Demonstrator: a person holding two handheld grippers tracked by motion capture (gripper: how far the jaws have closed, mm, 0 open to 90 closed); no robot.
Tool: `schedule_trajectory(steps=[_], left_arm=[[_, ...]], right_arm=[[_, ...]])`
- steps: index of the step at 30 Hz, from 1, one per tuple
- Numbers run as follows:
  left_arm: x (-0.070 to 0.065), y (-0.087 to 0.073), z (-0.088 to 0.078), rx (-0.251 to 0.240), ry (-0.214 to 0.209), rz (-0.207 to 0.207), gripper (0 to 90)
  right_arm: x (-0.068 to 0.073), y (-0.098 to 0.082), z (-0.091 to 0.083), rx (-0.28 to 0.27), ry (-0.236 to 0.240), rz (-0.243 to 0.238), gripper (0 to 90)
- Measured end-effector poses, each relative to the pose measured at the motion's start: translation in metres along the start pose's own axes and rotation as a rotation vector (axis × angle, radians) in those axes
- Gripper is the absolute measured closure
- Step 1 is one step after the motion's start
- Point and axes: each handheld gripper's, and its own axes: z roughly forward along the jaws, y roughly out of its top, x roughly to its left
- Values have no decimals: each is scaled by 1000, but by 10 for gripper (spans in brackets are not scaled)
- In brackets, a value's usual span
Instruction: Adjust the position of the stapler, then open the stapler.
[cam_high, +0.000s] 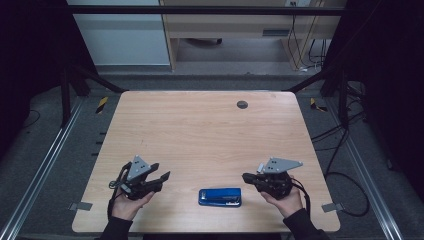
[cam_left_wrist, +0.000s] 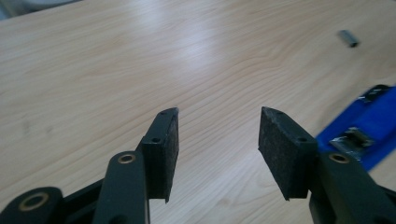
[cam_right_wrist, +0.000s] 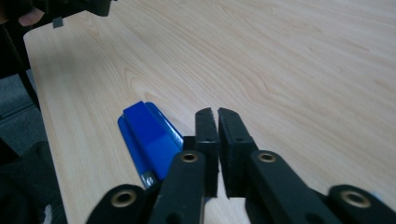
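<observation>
High view shows a blue stapler (cam_high: 220, 196) lying flat near the bottom edge of the wooden table (cam_high: 200, 130), low in the frame and a little right of centre. The left gripper (cam_high: 162, 177) sits at lower left, well apart from the stapler, its jaws spread with nothing between them. The right gripper (cam_high: 246, 176) sits at lower right, just beside the stapler's right end, its tips pointing left; its jaws are pressed together on nothing.

In the left gripper view the two pads (cam_left_wrist: 161, 149) stand apart over bare wood, and the stapler (cam_left_wrist: 369, 126) shows at the right edge of the frame, off the line of the jaws. In the right gripper view the closed gripper (cam_right_wrist: 217, 116) hangs above the table with the stapler (cam_right_wrist: 149, 137) just to its left, partly behind the left jaw.

The step in hand looks like an approach to pick up the stapler. To do it well, the right gripper probably needs to spread its jaws first, then come down across the stapler's narrow width rather than its length, so both pads meet the long sides squarely. A grip near the middle should keep it from tipping. The glossy top may slip, so a low, level bite seems safer. The left gripper could steady the far end if the body slides on the smooth wood.
</observation>
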Motion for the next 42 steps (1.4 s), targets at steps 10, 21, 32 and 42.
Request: schedule_trajectory(steps=[10, 21, 32, 42], left_arm=[[-27, 26, 16, 25, -115, 113, 471], [-49, 49, 37, 79, -219, 186, 473], [-68, 63, 53, 161, -319, 289, 532], [-87, 78, 71, 243, -388, 401, 586]], right_arm=[[3, -27, -8, 11, -52, 39, 900], [12, -43, -10, 25, -61, 42, 900], [22, -47, -3, 38, -35, 33, 900], [31, -52, 9, 64, -4, 21, 900]])
